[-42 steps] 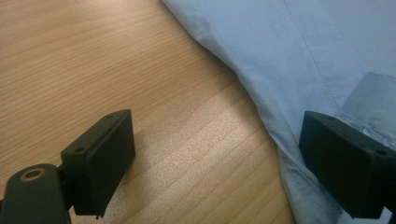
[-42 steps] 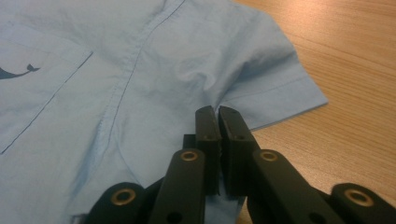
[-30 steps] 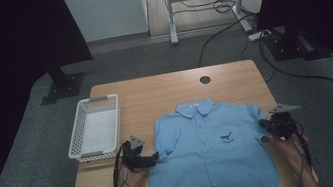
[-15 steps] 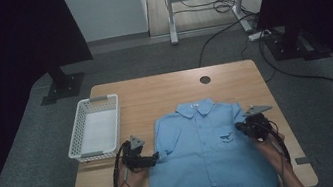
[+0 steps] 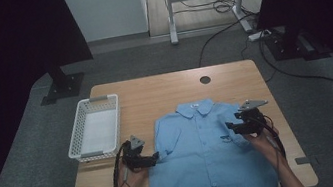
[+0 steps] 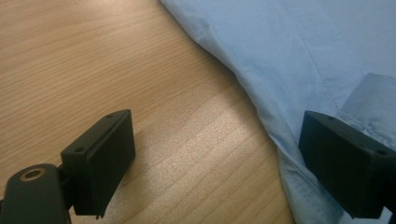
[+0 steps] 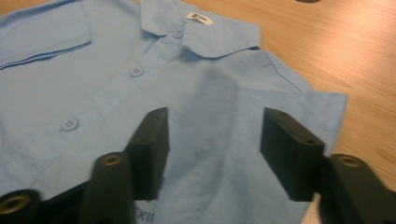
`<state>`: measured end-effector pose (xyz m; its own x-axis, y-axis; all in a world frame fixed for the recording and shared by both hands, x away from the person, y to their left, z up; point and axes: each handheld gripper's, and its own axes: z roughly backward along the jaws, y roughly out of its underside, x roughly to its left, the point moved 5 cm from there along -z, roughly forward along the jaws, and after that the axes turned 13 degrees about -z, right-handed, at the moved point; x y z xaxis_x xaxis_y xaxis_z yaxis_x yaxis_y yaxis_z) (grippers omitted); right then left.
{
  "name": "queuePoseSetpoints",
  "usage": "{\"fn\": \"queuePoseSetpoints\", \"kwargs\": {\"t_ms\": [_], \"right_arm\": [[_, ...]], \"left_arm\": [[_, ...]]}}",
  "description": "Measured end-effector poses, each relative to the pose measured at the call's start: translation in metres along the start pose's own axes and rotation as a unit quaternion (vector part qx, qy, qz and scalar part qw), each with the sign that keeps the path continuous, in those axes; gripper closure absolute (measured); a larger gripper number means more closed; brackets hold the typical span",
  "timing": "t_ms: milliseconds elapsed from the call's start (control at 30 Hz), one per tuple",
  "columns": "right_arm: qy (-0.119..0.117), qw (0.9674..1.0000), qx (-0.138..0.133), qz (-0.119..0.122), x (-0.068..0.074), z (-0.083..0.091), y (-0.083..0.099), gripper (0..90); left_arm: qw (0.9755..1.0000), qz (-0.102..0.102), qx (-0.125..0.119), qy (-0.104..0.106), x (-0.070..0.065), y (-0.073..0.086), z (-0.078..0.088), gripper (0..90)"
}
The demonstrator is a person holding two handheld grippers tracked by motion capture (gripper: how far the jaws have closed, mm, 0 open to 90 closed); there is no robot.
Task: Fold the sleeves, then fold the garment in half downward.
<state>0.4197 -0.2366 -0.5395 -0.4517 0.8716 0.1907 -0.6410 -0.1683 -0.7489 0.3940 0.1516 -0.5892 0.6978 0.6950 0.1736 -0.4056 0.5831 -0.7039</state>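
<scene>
Both tools apart: my right tool (image 5: 234,126) just opened over shirt (image 5: 205,158); folded sleeve (image 7: 261,116) may spring back.

Collar tag: small white label inside the neck of the blue shirt (image 7: 140,93); dark mark on it, too small to read.
Chest print: tiny dark motif on the shirt front, illegible.
Readable text: none.
</scene>
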Motion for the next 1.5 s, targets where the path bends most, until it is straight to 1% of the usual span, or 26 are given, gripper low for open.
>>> {"fn": "queuePoseSetpoints", "kwargs": {"t_ms": [33,100,200,300,533,567,633,767,800,833,867,900,1133,1433,1500], "right_arm": [[0.002,1.0,-0.001,-0.003,-0.002,0.0,0.0,35.7],[0.007,0.9999,-0.002,-0.008,-0.007,0.001,0.003,30.4],[0.015,0.9998,0.004,-0.012,-0.015,0.0,0.009,24.7],[0.02,0.9996,0.006,-0.02,-0.022,0.0,0.016,22.1],[0.032,0.999,0.004,-0.03,-0.035,0.006,0.033,21.1],[0.038,0.9988,0.002,-0.03,-0.04,0.009,0.04,21.1],[0.04,0.9988,0.003,-0.029,-0.041,0.01,0.042,21.1],[0.049,0.9984,0.014,-0.023,-0.047,0.011,0.055,20.5],[0.05,0.9982,0.021,-0.023,-0.049,0.009,0.059,19.6],[0.049,0.9981,0.029,-0.023,-0.05,0.007,0.062,16.8],[0.038,0.9986,0.017,-0.032,-0.051,0.006,0.064,15.5],[0.036,0.9988,0.009,-0.032,-0.052,0.006,0.065,15.6],[0.044,0.9984,0.008,-0.034,-0.047,0.012,0.072,15.4],[0.039,0.9988,0.01,-0.03,-0.034,0.026,0.087,15.4],[0.036,0.9989,0.011,-0.027,-0.03,0.03,0.092,15.5]], "left_arm": [[1.0,0.0,0.0,0.0,0.0,0.0,0.0,10.9],[1.0,-0.001,0.001,0.001,0.0,0.0,-0.001,10.2],[1.0,-0.001,0.003,0.001,-0.001,-0.001,-0.002,8.7],[1.0,-0.002,0.005,0.002,-0.002,-0.002,-0.003,6.7],[1.0,-0.001,0.006,0.002,-0.003,-0.004,-0.005,6.0],[1.0,-0.003,0.005,0.003,-0.004,-0.005,-0.006,6.3],[1.0,-0.003,0.003,0.004,-0.004,-0.006,-0.007,6.6],[1.0,-0.003,0.003,0.003,-0.005,-0.008,-0.008,7.0],[1.0,-0.003,0.003,0.004,-0.005,-0.008,-0.007,7.1],[1.0,-0.003,0.002,0.004,-0.006,-0.008,-0.007,7.4],[1.0,-0.003,0.002,0.004,-0.006,-0.008,-0.007,7.7],[1.0,-0.004,0.001,0.004,-0.006,-0.007,-0.007,8.4],[1.0,-0.003,0.001,0.003,-0.014,-0.003,0.0,9.2],[0.9999,-0.01,0.001,0.009,-0.025,0.007,0.012,9.2],[0.9999,-0.012,0.0,0.011,-0.029,0.01,0.017,9.2]]}}
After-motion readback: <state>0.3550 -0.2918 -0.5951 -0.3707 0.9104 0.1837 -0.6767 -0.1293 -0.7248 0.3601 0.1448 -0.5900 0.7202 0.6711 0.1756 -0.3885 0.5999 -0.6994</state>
